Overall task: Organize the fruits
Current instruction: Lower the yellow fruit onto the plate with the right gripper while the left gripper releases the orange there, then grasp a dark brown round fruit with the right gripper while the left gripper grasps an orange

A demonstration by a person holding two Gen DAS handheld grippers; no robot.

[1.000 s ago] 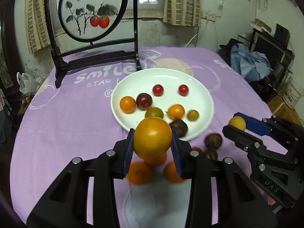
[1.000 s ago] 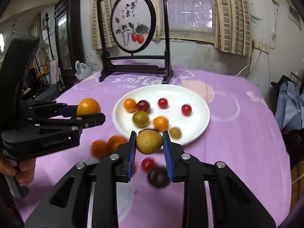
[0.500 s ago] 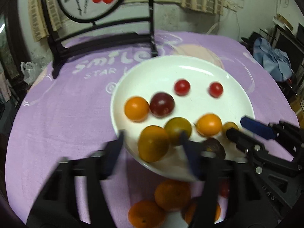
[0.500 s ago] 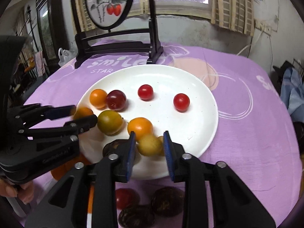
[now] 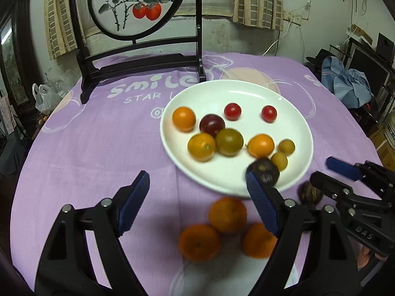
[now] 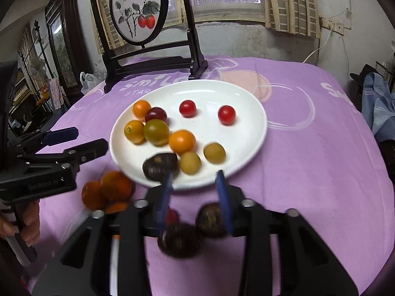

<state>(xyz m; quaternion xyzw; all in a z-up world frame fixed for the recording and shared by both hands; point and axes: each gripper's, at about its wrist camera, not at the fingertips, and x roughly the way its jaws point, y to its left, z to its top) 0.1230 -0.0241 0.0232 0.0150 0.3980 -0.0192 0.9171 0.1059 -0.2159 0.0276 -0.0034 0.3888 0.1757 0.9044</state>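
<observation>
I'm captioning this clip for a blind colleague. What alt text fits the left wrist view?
Open left tongs hover empty over a purple tablecloth, in front of a white plate holding ten small fruits. Three oranges lie on the cloth just short of the plate, and the open right tongs reach in from the right.

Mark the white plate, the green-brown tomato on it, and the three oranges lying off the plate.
white plate (image 5: 291, 113): left wrist view, bare patch near the far right rim.
green-brown tomato (image 6: 156, 132): right wrist view, middle of its skin.
three oranges (image 5: 227, 214): left wrist view, centre of the one nearest the plate.
</observation>
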